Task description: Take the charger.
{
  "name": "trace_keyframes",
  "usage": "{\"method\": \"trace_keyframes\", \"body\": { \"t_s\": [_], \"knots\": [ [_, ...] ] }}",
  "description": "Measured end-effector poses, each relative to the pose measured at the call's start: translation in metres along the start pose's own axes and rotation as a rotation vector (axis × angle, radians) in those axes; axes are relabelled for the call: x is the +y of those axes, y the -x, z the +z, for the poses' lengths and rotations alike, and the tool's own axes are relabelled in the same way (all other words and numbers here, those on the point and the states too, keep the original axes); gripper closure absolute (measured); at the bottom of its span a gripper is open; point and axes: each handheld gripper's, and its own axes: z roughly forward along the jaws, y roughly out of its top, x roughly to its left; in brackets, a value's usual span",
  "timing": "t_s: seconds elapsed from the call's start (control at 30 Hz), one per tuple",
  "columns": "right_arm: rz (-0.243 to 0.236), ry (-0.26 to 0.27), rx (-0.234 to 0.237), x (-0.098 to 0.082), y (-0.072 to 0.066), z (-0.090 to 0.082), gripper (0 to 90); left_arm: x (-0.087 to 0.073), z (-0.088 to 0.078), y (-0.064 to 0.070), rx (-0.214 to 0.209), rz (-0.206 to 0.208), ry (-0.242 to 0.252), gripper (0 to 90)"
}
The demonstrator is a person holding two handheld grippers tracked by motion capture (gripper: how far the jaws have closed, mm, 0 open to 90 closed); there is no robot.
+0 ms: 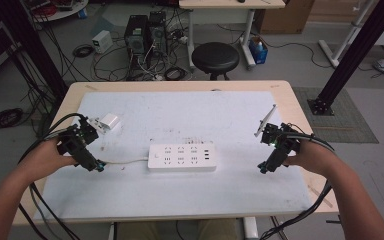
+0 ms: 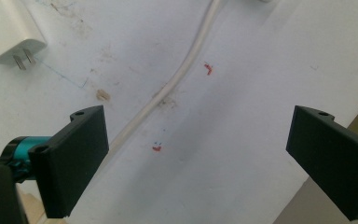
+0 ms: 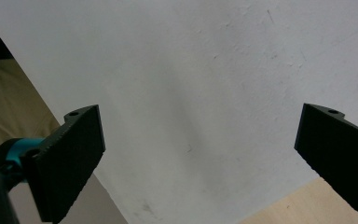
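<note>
The left gripper point(image 1: 98, 166) hangs wide open and empty over the white cable point(image 2: 177, 79); the right gripper point(image 1: 263, 168) gapes empty over the bare mat point(image 3: 205, 70). Between them lies the power strip point(image 1: 182, 157). Farther left sits the charger point(image 1: 108, 121).

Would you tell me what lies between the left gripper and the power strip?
In the high view, only the strip's white cord on the white mat lies between left gripper and power strip.

Grey floor strewn with cables, black round stool point(image 1: 215, 57) – computer towers point(image 1: 145, 34) beside it, dim light, wooden desk point(image 1: 232, 4) behind
</note>
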Motion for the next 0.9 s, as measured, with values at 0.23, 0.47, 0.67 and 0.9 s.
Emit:
{"method": "trace_keyframes", "body": {
  "t_s": [0.23, 0.47, 0.67, 0.9],
  "knots": [
    [-0.002, -0.001, -0.003, 0.000, -0.001, 0.000, 0.9, -0.002, -0.001, -0.002, 0.005, 0.000, -0.006, 5.5],
    [-0.002, 0.012, 0.000, 0.003, -0.002, 0.000, 0.9, 0.000, -0.005, -0.008, 0.027, -0.045, 0.027, 5.5],
    [-0.001, 0.025, 0.014, 0.006, -0.002, 0.003, 0.9, 0.002, -0.004, -0.020, 0.059, -0.122, 0.061, 5.5],
    [0.016, 0.034, 0.016, 0.008, 0.001, 0.008, 0.9, 0.005, -0.004, -0.036, 0.089, -0.205, 0.112, 5.5]
  ]
}}
